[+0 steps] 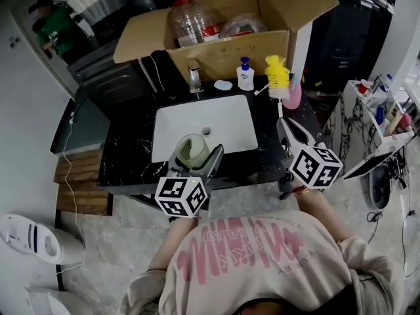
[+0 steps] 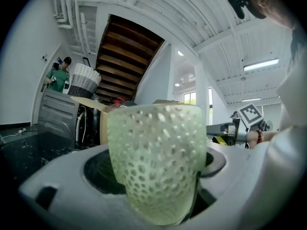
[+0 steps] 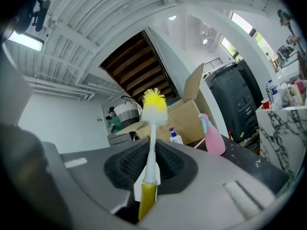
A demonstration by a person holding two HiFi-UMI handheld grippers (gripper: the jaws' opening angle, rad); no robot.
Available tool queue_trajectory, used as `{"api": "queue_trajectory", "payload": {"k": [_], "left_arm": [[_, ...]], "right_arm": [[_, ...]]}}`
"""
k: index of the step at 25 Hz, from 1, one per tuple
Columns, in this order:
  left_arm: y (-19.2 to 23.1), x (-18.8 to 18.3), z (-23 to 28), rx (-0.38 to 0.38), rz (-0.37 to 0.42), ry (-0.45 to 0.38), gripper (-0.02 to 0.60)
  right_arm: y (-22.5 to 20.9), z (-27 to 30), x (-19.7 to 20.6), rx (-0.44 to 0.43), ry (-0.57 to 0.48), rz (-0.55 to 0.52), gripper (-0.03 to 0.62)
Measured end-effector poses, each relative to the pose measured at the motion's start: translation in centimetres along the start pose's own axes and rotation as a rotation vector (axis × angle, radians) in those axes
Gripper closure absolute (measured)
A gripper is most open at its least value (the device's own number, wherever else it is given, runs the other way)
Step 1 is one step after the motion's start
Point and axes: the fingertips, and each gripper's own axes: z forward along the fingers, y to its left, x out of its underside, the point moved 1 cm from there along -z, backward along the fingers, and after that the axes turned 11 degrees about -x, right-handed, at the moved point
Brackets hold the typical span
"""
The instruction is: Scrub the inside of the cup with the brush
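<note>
- Head view: my left gripper (image 1: 195, 157) holds the green cup (image 1: 190, 148) over the front left corner of the white sink (image 1: 230, 126), near the front edge of the desk (image 1: 131, 156). My right gripper (image 1: 285, 123) holds the brush (image 1: 277, 77) near the desk's right edge, with its yellow bristles just beside a pink bottle (image 1: 294, 97).
- Left gripper view: my fingers (image 2: 57, 186) are clamped on the sides of the dimpled cup (image 2: 156, 162).
- Right gripper view: my fingers (image 3: 216, 186) are pressed onto the yellow end of the handle of the brush (image 3: 154, 109), and the bristles point away from me.
</note>
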Motion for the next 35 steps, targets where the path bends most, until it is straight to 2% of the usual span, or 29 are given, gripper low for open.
{"api": "queue_trajectory", "payload": {"k": [6, 16, 35], "left_arm": [[-0.6, 0.6, 0.6, 0.017, 0.003, 0.016, 0.190], [-0.8, 0.4, 0.9, 0.013, 0.020, 0.015, 0.190], [-0.9, 1.5, 1.5, 0.011, 0.013, 0.046, 0.190]], "right_arm": [[-0.5, -0.3, 0.0, 0.021, -0.002, -0.012, 0.540], [-0.3, 0.1, 0.0, 0.005, 0.019, -0.049, 0.542], [-0.9, 0.3, 0.4, 0.004, 0.046, -0.046, 0.542]]}}
